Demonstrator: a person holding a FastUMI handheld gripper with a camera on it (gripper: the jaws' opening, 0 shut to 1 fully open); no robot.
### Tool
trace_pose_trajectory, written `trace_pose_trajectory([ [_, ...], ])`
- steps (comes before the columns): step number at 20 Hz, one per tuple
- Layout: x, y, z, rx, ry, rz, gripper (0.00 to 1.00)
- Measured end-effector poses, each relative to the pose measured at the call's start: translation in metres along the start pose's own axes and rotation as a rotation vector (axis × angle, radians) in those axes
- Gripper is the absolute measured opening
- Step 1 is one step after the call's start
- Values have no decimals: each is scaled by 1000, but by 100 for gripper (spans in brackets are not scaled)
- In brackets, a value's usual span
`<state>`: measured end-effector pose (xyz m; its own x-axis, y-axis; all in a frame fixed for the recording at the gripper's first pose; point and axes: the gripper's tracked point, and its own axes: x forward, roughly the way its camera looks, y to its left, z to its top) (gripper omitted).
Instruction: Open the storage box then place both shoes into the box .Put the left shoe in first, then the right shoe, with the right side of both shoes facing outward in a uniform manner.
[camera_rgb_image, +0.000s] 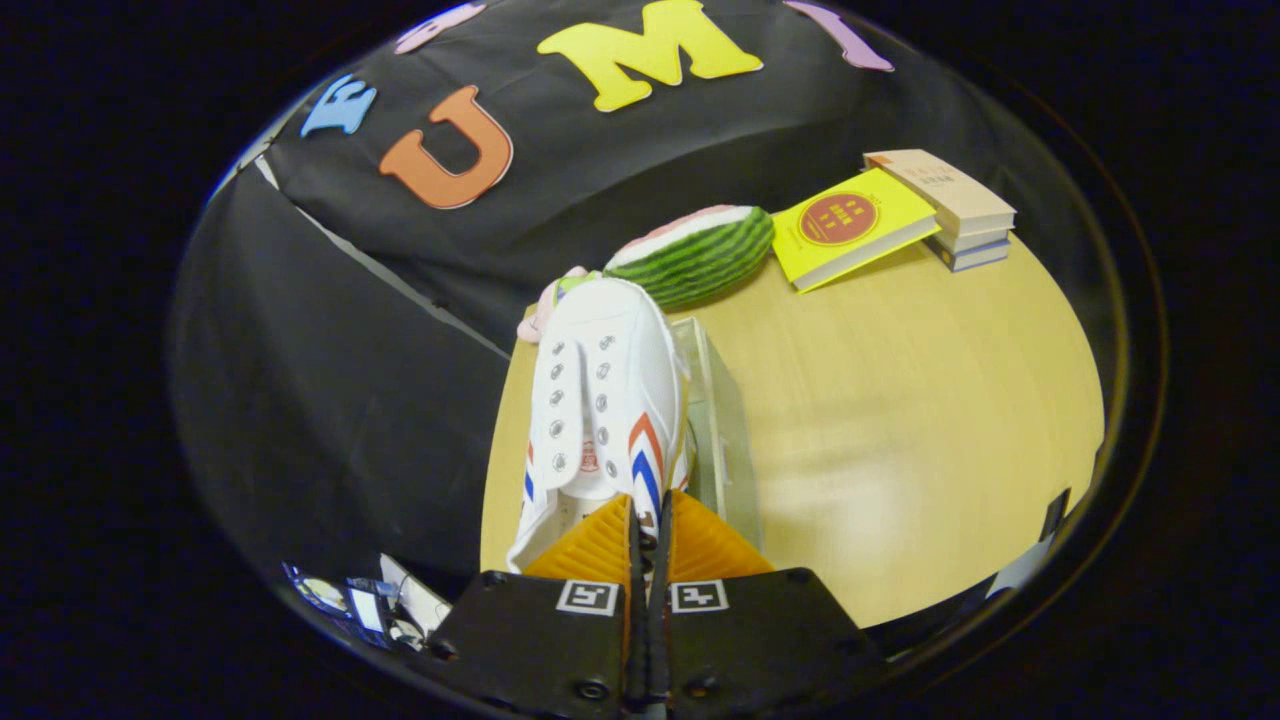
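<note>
1. Surface (900, 420), pale wood with a rounded edge, carries everything here; most of its right part lies bare, and the dark booth wall rises behind it.
2. Shoe (600, 400), a white sneaker with empty eyelets and red and blue chevron stripes on its side, extends forward from the tongs with its toe pointing away toward the wall. It appears lifted above the left edge of the surface; whether any part touches the wood cannot be told.
3. Storage box (722, 440), clear plastic, sits just to the right of the shoe; one see-through wall and its rim show beside the sneaker, and the shoe overlaps its left side. Whether the shoe is inside it cannot be told.
4. Watermelon-slice toy (700, 255), green striped with a pale pink face, lies beyond the shoe's toe, near the far edge of the surface.
5. Yellow book (850, 225) lies flat just right of the toy, with a stack of pale books (955, 205) touching its far right corner.
6. Tongs (648, 545) are nearly together, both fingers pressed on the heel end of the shoe, pinching a thin part of it between them.
7. Small pink object (545, 305) peeks out left of the shoe's toe; too hidden to identify.
</note>
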<state>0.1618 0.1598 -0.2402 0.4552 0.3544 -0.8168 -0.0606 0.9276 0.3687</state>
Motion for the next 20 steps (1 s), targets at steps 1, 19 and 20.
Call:
trace_pose_trajectory([
  [1, 3, 2, -2, 12, -5, 5, 6],
  [19, -10, 3, 46, -296, -370, -44, 100],
  [20, -21, 4, 50, -310, -395, -52, 100],
])
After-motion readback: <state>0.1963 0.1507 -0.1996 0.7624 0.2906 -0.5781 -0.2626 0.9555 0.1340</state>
